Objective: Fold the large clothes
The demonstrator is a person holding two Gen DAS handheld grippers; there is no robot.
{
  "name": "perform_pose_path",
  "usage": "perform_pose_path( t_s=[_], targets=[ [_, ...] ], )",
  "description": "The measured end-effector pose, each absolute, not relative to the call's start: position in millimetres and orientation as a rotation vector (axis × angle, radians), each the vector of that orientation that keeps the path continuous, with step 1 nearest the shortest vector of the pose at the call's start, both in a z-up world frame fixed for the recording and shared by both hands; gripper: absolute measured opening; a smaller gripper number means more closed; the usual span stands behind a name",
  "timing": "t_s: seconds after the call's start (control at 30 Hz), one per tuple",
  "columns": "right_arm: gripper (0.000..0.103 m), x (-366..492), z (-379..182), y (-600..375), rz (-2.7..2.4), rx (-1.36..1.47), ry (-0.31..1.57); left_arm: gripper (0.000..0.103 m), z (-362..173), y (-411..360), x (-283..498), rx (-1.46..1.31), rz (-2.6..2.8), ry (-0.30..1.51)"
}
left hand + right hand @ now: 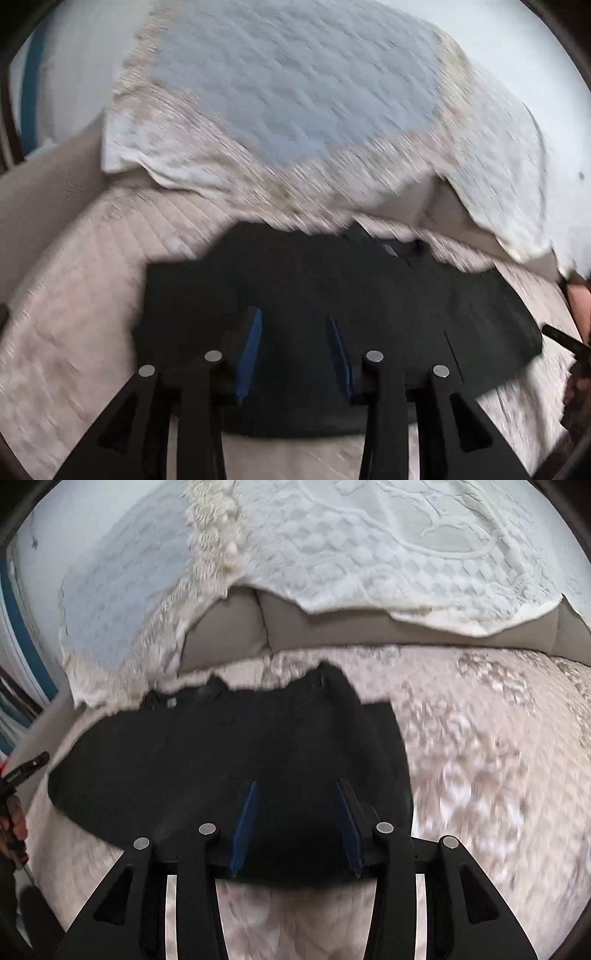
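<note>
A black garment [332,295] is laid flat on a quilted bed [480,757]. The left gripper [295,321] and right gripper [297,790] are held over it, fingers parted and apparently gripping nothing, though blur limits certainty.

Black garment [229,753], dark plain cloth, folded into a flat wide band, lying spread on the pale quilted cover, directly ahead of and beneath each gripper's parted fingers, near edge under them
</note>
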State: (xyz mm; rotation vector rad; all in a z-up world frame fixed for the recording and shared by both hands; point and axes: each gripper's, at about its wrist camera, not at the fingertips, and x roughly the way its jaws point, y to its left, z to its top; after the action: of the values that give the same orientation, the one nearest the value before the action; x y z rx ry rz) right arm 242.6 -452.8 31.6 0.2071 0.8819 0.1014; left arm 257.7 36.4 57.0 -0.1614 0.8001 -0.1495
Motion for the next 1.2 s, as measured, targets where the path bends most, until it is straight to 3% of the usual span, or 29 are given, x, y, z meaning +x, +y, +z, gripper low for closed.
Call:
perform_pose_path(
  t_s=[0.17,0.4,0.6,0.8,0.87,0.93,1.2],
  targets=[
    [0.036,253,-11,-463,0.046,0.179,0.984,0.038,6,15,285,-0.135,-0.129,0.957],
    [0.038,225,40,-454,0.045,0.168,0.881,0.038,52,11,252,-0.109,-0.141,0.845],
    [0.038,225,0,-485,-0.078,0.217,0.996,0.037,21,58,264,-0.187,0.008,0.948],
    [0.042,210,12,-494,-0.080,0.326,0.972,0.038,41,53,248,-0.188,-0.019,0.929],
    [0.057,198,19,-493,-0.060,0.364,0.954,0.043,49,55,233,-0.203,-0.020,0.903],
    [0.066,181,23,-493,-0.025,0.432,0.935,0.054,54,60,216,-0.234,-0.017,0.883],
    [0.069,148,-3,-482,0.064,0.631,0.968,0.059,30,91,187,-0.335,0.054,0.954]
  ],
)
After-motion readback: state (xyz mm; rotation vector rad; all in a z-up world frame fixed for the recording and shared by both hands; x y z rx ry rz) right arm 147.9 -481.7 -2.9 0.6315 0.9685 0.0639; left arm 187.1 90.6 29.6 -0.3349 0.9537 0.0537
